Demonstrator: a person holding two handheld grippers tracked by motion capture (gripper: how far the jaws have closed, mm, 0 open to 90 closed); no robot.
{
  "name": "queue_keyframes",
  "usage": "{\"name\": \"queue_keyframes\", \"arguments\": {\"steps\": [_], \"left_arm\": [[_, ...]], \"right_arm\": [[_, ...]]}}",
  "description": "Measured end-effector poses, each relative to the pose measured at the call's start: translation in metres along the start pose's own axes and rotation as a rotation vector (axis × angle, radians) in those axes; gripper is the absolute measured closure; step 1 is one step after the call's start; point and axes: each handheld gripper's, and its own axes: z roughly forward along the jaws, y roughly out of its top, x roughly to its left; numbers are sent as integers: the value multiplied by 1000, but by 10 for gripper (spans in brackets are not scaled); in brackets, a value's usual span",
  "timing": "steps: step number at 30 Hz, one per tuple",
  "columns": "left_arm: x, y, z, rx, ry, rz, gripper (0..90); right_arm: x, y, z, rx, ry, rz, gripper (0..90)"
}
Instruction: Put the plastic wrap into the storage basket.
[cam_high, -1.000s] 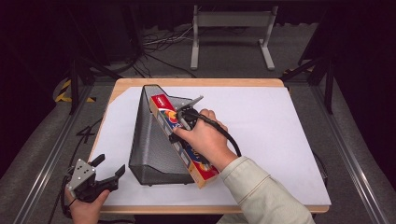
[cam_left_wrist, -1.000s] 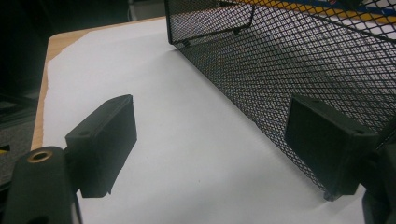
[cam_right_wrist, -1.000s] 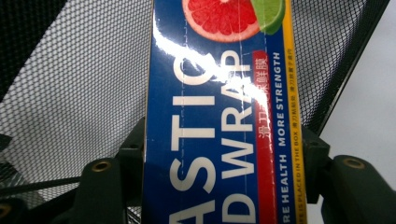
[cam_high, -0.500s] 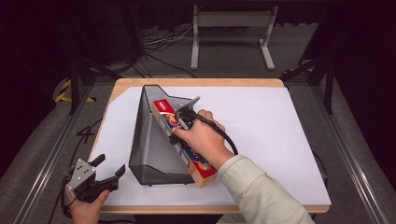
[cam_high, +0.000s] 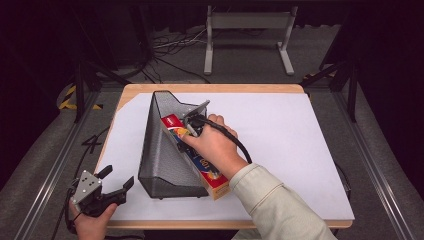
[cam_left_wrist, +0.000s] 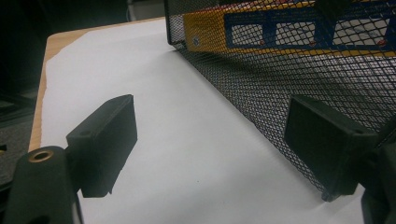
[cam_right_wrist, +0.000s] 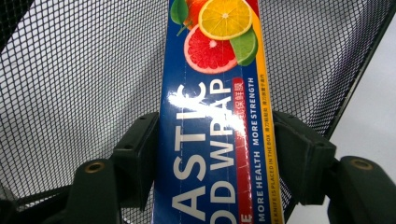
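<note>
Hiding the right tool (cam_high: 189, 131) (mostly), hand (cam_high: 212, 145) covers box (cam_high: 214, 176).

A black mesh holder (cam_high: 167, 150) lies on the paper-covered bench (cam_high: 300, 150). The right claw (cam_high: 192, 125) grips a box (cam_high: 210, 172) inside it. The left claw (cam_high: 116, 182) hovers open at the bench's near-left corner.

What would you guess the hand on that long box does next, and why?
Probably slide the plastic wrap box further into the mesh holder. The right gripper is shut on the box, whose near end still juts past the holder's open mouth, while the left gripper waits open beside it.
</note>
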Motion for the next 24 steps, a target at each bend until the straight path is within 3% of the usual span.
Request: {"name": "queue_keyframes", "arguments": {"steps": [8,17,24], "left_arm": [[0,0,1,2,-3,3,180],[0,0,3,4,-7,2,180],[1,0,3,1,-1,-5,180]], "right_arm": [[-2,-1,-3,-21,35,-13,317],[-5,-2,-12,-84,52,-63,267],[-4,-5,-22,-149,94,-101,252]]}}
